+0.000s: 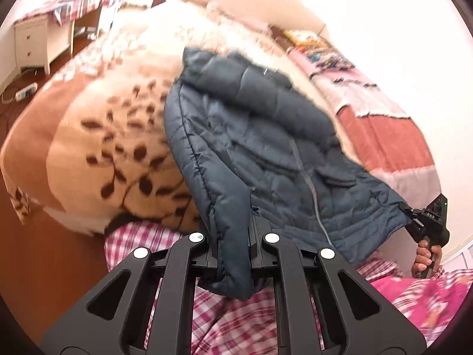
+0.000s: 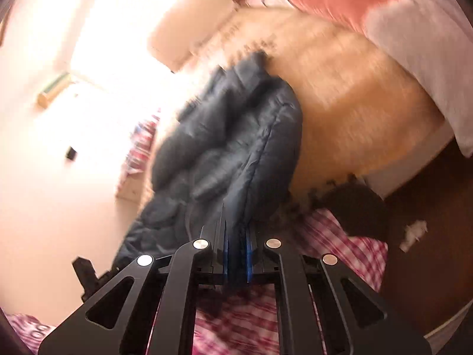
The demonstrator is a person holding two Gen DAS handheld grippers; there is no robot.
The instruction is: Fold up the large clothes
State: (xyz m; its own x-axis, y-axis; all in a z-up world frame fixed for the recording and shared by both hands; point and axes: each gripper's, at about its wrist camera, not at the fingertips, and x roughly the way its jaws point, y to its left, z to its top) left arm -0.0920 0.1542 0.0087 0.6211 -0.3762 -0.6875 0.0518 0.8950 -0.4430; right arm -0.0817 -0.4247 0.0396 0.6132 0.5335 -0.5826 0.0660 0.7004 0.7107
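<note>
A dark blue quilted puffer jacket point(image 1: 260, 148) with a grey zipper hangs stretched over the bed. My left gripper point(image 1: 233, 245) is shut on one corner of its hem. My right gripper point(image 2: 236, 251) is shut on the other corner of the jacket point(image 2: 230, 148); it also shows in the left wrist view point(image 1: 425, 222), held by a hand at the right edge. The right wrist view is blurred by motion.
The bed carries a cream and brown leaf-print blanket point(image 1: 118, 136), a pink and red patchwork quilt point(image 1: 378, 124) and pink checked fabric point(image 1: 236, 325) near me. A white drawer unit point(image 1: 32, 44) stands on the brown floor at the far left.
</note>
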